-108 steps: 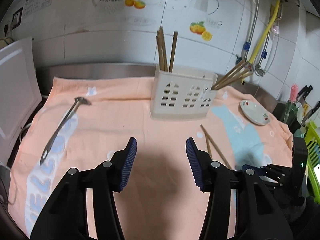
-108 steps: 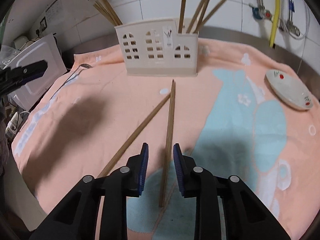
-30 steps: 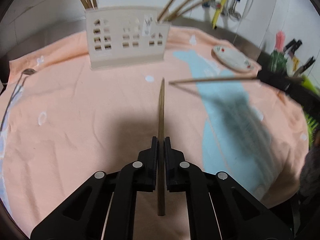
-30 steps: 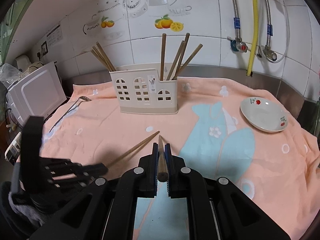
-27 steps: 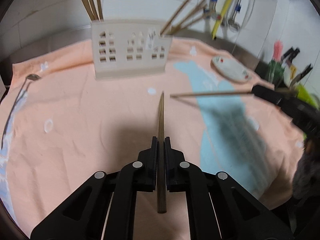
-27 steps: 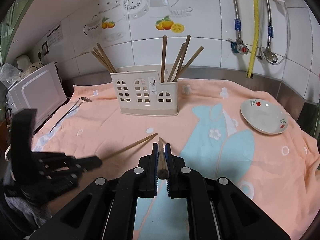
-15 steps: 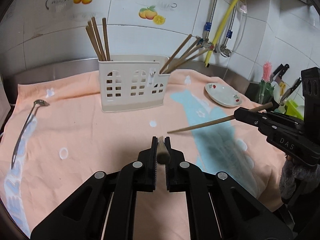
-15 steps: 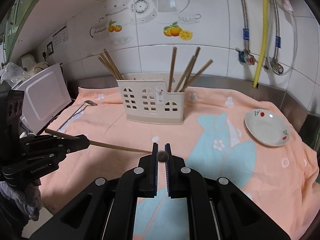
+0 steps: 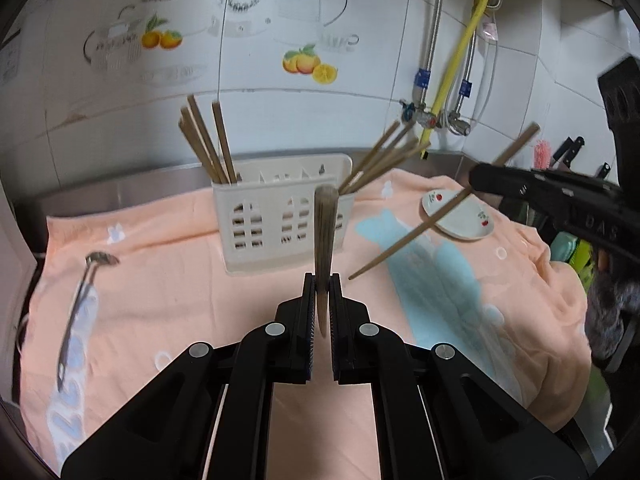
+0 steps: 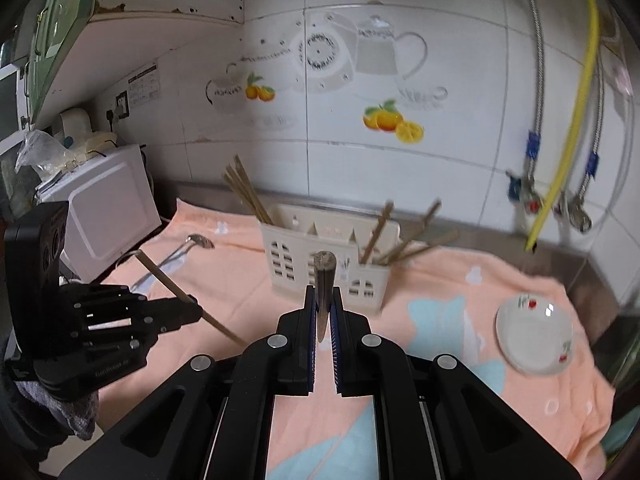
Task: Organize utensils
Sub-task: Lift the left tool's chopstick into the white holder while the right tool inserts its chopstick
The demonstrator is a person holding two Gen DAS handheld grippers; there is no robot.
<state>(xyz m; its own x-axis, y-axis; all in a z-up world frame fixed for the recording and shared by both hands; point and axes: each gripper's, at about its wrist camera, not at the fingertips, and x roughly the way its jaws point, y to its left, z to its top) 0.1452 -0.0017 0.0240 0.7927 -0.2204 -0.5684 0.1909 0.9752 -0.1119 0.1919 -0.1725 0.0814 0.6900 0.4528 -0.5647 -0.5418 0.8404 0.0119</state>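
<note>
A cream utensil holder (image 9: 280, 216) (image 10: 320, 260) stands at the back of the peach towel, with brown chopsticks leaning in its left end (image 9: 206, 144) and right end (image 9: 380, 164). My left gripper (image 9: 321, 288) is shut on a brown chopstick (image 9: 325, 240), held in the air in front of the holder and tilted upward. My right gripper (image 10: 322, 300) is shut on a second chopstick (image 10: 323, 280), also raised before the holder. Each gripper shows in the other's view, the right one (image 9: 540, 196) and the left one (image 10: 120, 316), each with its chopstick slanting through the jaws.
A metal ladle (image 9: 80, 304) (image 10: 180, 252) lies on the towel's left side. A small white plate (image 9: 456, 216) (image 10: 534, 332) sits at the right. A white appliance (image 10: 104, 216) stands at the left edge. Pipes and a yellow hose (image 10: 568, 120) hang on the tiled wall.
Both grippers shut on the two chopsticks that lay on the towel and lifted them. Since half a second ago both have tilted upward and moved closer to the holder.
</note>
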